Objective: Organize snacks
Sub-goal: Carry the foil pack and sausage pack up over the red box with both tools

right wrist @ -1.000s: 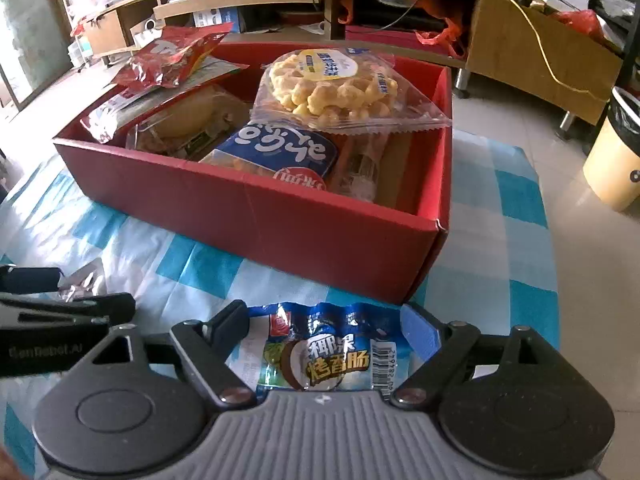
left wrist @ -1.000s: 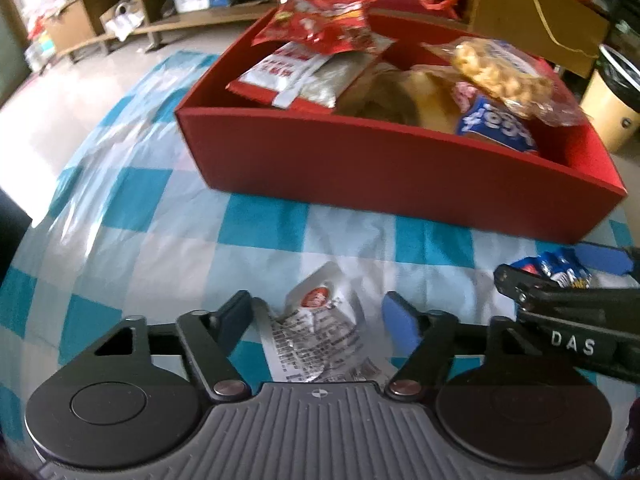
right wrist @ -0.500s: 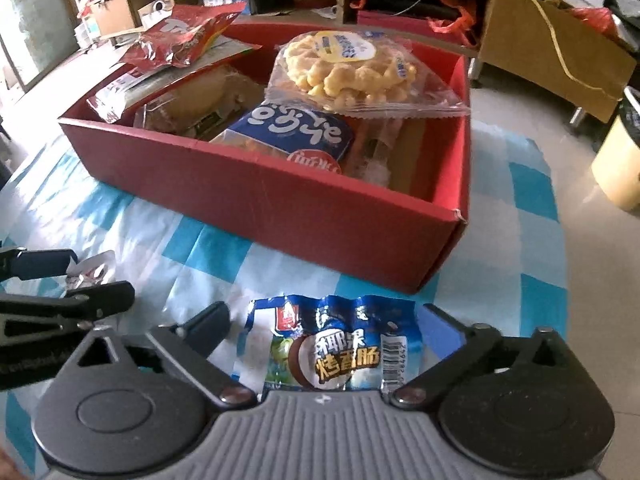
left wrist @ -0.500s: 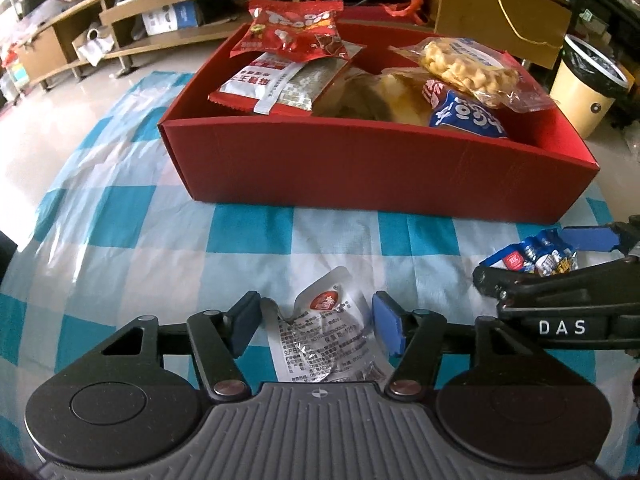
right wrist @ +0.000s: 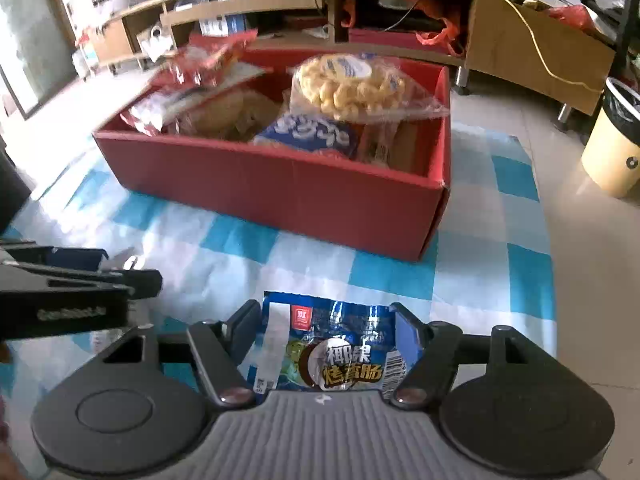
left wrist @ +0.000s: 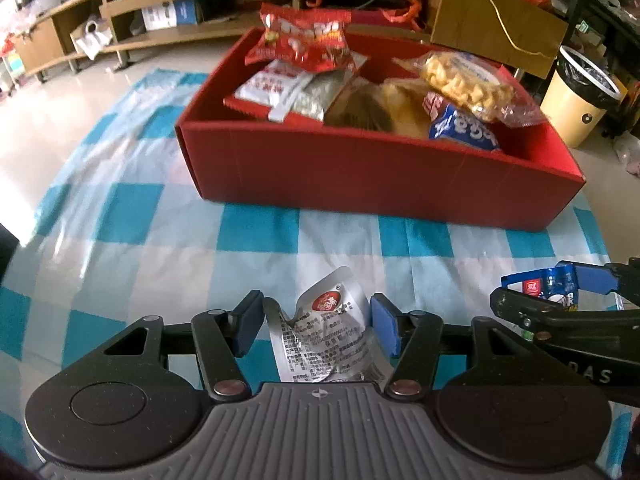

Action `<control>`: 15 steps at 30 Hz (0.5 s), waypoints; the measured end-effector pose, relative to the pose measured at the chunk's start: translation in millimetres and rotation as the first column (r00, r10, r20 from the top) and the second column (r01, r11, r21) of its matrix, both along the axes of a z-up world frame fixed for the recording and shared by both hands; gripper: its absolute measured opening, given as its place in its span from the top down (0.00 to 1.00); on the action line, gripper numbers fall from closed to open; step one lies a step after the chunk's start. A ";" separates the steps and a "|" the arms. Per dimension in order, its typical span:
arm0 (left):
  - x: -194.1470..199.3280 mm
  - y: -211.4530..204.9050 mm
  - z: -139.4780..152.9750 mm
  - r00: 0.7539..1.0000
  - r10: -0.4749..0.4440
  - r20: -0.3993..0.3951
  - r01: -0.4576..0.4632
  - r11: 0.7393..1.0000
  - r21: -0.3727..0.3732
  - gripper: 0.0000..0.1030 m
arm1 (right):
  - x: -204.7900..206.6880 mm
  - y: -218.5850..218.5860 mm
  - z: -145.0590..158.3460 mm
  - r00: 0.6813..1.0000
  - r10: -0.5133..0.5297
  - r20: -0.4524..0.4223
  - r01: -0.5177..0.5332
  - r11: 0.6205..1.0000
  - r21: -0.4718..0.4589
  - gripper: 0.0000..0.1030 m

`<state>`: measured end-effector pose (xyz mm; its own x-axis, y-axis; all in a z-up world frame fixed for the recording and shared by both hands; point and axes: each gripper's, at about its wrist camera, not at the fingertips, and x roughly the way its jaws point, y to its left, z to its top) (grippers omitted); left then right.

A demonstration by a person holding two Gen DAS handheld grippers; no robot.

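The checkered surface (left wrist: 260, 240) carries the red box (left wrist: 360, 168) of snacks toward its far edge. Left gripper (left wrist: 318, 326) jaws grip the silver packet (left wrist: 332, 336). Right gripper (right wrist: 326, 328) jaws clamp the blue sausage packet (right wrist: 332, 352) (both packets near the near edge).

Floor: pale glossy tiles (right wrist: 580, 240), daylight glare at left. Long low wooden shelving (left wrist: 168, 8) along the far wall, cluttered. Brown cabinet (right wrist: 536, 48) with trailing yellow cable (right wrist: 544, 64). Cream waste bin (left wrist: 580, 100), black liner, far right.
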<state>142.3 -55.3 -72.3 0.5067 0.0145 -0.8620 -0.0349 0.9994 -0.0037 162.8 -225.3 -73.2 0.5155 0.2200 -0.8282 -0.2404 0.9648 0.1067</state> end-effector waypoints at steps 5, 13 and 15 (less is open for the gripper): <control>-0.7 -2.2 11.9 1.000 -0.006 0.028 0.006 1.000 0.006 0.37 | -4.8 1.1 16.0 0.999 0.004 0.048 -0.005 1.000 0.015 0.37; -0.6 -3.7 30.8 0.997 -0.008 0.074 0.007 1.000 0.012 0.37 | -6.9 2.0 40.5 0.995 -0.001 0.103 -0.002 0.999 0.037 0.37; 0.1 -3.8 34.2 0.997 -0.009 0.082 0.007 1.000 0.014 0.37 | -6.5 2.2 45.0 0.993 -0.003 0.115 -0.002 0.999 0.044 0.37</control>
<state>142.3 -59.1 -38.1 0.5758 0.0218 -0.8173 -0.0270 0.9996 0.0076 156.3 -223.1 -28.2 0.6067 0.2545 -0.7531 -0.2532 0.9599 0.1204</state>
